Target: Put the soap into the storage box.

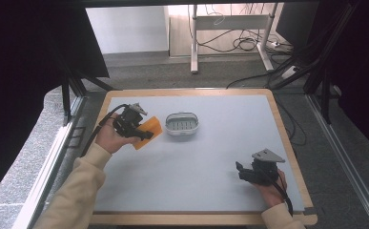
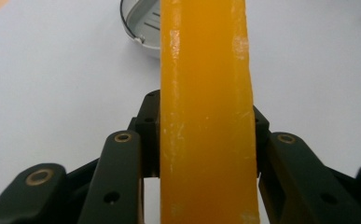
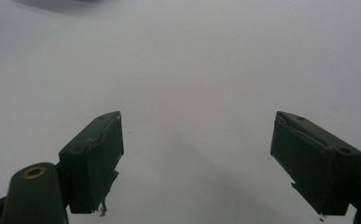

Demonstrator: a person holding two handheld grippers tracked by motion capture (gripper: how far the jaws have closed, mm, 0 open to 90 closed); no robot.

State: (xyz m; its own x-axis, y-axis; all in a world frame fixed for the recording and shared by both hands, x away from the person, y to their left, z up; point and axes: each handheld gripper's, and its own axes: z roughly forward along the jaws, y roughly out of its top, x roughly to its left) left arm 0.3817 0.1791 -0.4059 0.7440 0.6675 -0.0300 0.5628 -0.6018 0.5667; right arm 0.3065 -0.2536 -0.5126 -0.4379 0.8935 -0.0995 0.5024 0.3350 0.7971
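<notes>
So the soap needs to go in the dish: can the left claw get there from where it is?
Probably yes: the left claw grips the soap beside the dish, with bare table between.

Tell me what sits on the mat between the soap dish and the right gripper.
Nothing: the high view shows bare grey mat between soap dish and right gripper.

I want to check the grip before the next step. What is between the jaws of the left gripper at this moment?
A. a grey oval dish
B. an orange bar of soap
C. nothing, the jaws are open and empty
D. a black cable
B: in the left gripper view, the two black jaws of the left gripper press on both sides of the orange bar, while the grey dish lies apart on the table beyond it.
</notes>
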